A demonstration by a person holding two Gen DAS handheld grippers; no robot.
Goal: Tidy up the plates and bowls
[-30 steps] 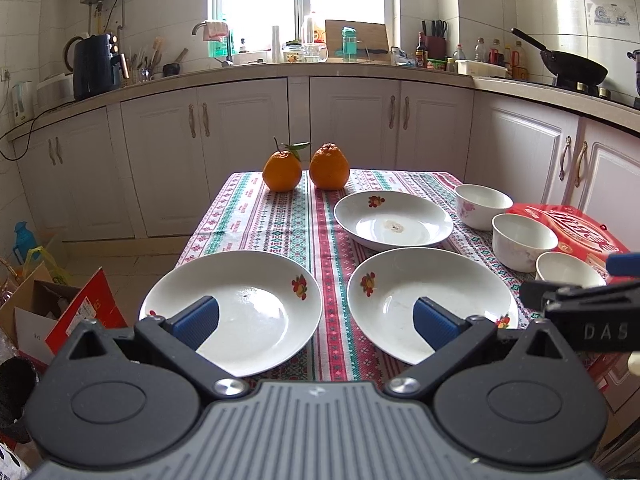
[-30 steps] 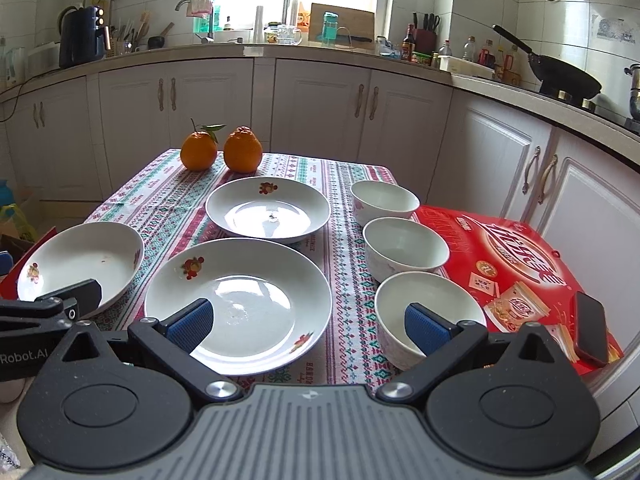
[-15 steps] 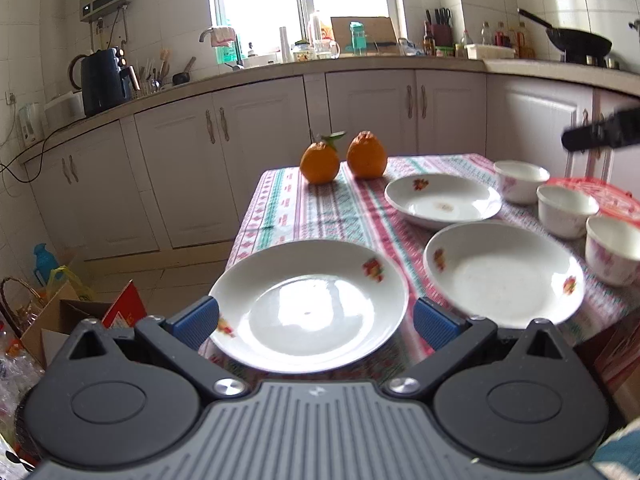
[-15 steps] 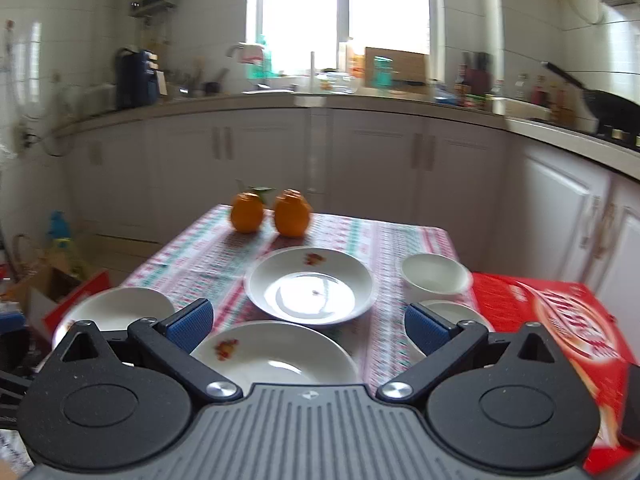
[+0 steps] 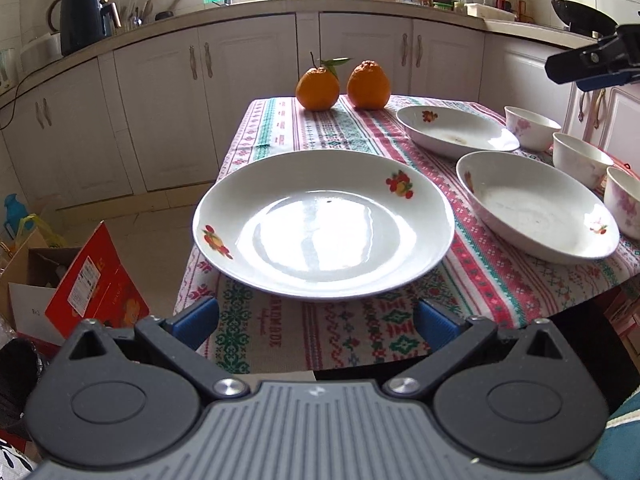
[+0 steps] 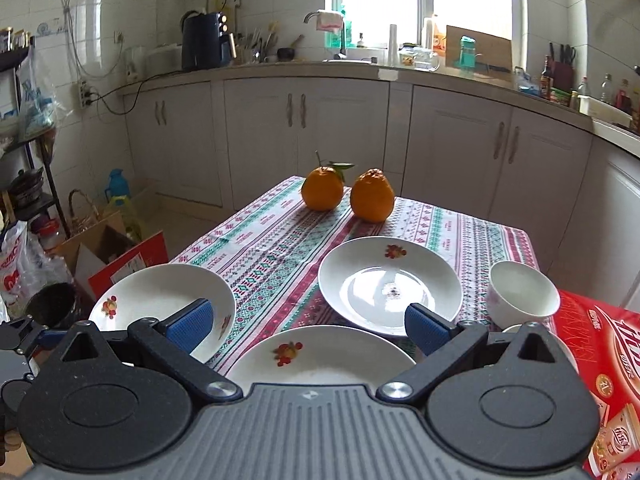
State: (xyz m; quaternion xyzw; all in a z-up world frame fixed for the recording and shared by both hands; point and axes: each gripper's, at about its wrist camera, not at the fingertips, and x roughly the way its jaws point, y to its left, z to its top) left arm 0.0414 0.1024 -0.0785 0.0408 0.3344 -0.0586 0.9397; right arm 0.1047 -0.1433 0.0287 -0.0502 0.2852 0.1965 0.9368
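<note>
Three white plates with fruit prints lie on the patterned tablecloth: one at the front left (image 5: 324, 224), one at the front right (image 5: 536, 204), one further back (image 5: 456, 130). Three white bowls (image 5: 582, 158) stand in a row along the right side. My left gripper (image 5: 316, 320) is open and empty, low in front of the table edge, just short of the front left plate. My right gripper (image 6: 308, 320) is open and empty too, held high over the near plate (image 6: 320, 356). From there I see the far plate (image 6: 390, 284), the left plate (image 6: 160, 300) and one bowl (image 6: 522, 294).
Two oranges (image 6: 322, 188) sit at the table's far end. A red box (image 6: 600, 340) lies on the right, by the bowls. Cardboard and red boxes (image 5: 92, 292) stand on the floor left of the table. White cabinets run behind.
My left gripper has drawn back and dropped to the table's front edge, facing the front left plate. My right gripper has risen and pulled back from the bowls. Plates and bowls have not moved.
</note>
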